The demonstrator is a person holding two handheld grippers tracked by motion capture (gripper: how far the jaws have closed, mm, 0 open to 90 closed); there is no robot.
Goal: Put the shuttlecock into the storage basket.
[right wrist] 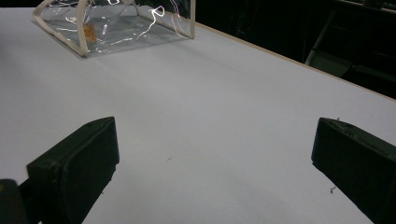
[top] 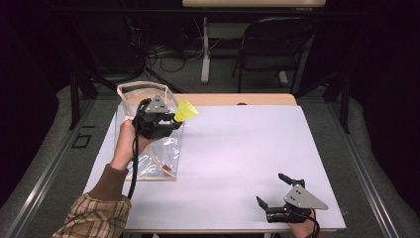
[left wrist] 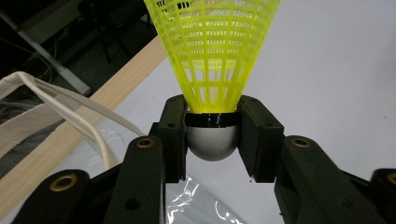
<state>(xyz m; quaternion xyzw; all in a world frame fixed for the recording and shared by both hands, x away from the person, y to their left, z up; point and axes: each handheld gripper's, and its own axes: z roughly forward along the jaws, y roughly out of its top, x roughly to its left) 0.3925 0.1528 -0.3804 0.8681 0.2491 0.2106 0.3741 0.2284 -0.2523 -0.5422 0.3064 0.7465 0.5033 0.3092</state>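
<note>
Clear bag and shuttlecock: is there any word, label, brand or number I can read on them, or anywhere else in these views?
No readable text in any view.
Clear bag: a small orange-brown tag on its trim, too small and blurred to read.
Yellow shuttlecock, held in the left hand-held gripper: no print visible on skirt or grey cap.
White table: no markings.
</note>
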